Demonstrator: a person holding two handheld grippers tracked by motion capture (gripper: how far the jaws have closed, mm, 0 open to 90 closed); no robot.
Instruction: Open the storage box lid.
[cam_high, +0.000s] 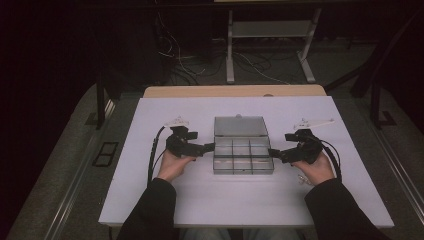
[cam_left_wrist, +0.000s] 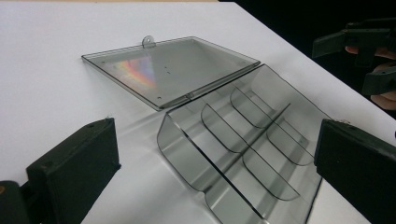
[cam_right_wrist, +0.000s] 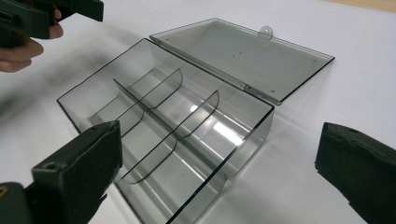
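With both the left gripper (cam_high: 209, 147) and right gripper (cam_high: 273, 152) spread empty beside the open box (cam_high: 243, 156) mid-table, lid (cam_high: 240, 126) flat behind, each should grip a side wall squarely.

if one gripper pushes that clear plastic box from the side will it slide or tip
The box probably slides: it sits low and flat on the smooth white table. Its compartments are empty, so it is likely light. The open lid lying flat behind may drag or flex at the hinge.
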